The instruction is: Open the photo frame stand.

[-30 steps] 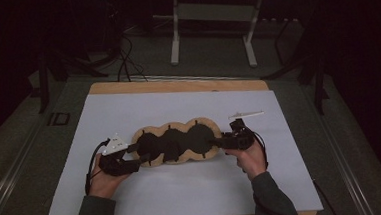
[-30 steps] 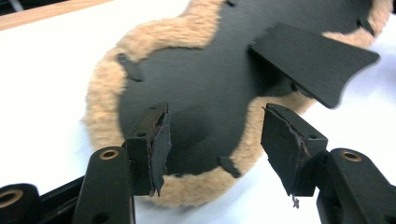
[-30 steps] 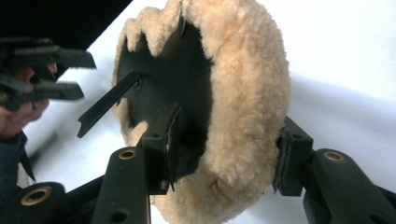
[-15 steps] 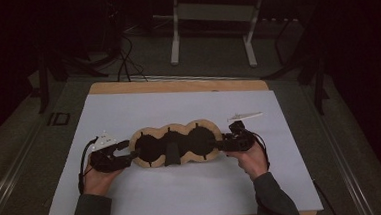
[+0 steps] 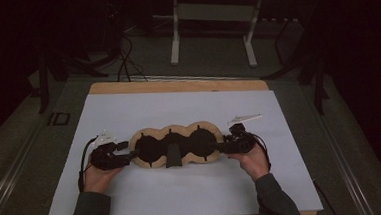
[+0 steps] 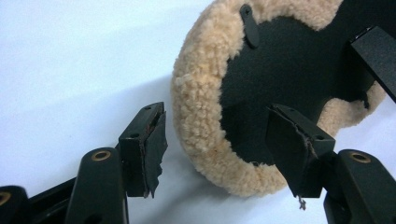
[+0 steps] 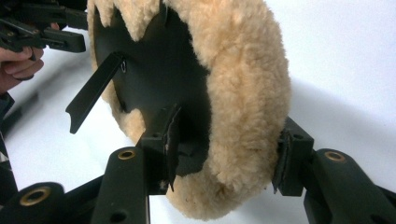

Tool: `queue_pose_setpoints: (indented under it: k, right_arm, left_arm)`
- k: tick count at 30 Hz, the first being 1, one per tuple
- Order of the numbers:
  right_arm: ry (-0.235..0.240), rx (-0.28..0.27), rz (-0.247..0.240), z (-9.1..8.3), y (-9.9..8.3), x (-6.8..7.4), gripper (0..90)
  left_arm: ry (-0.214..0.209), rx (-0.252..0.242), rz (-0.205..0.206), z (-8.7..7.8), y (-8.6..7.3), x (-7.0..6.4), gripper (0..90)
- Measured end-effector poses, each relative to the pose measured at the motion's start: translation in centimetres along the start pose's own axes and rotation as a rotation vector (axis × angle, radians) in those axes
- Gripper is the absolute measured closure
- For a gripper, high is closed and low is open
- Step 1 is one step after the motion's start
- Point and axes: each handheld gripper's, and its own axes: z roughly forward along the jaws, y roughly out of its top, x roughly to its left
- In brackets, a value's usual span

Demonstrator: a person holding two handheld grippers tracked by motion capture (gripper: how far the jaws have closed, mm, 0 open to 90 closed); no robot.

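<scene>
A fleece-edged black pad (image 5: pixel 177 145) lies across the middle of a white sheet (image 5: pixel 184 198) on a wooden table (image 5: pixel 177 85), with a dark room, floor cables and a metal stand (image 5: pixel 210 16) behind. The right gripper (image 7: pixel 224 156) is clenched on the pad's right end. The left gripper (image 6: pixel 217 144) is spread apart around its left end, and a small white piece (image 5: pixel 244 118) lies just beyond the pad's right end.

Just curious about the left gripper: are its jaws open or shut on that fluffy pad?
Open. In the left gripper view, the left gripper has its jaws spread on either side of the fleece pad's rim, with gaps showing; neither touches it.
</scene>
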Motion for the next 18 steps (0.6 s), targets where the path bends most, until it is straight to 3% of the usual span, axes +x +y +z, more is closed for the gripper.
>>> queue_pose_setpoints:
  k: [18]
  right_arm:
    - [-0.016,0.020,-0.097,0.07,-0.85,-0.20,49.5]
  left_arm:
    - [-0.045,0.004,0.009,0.52,0.03,-0.12,39.2]
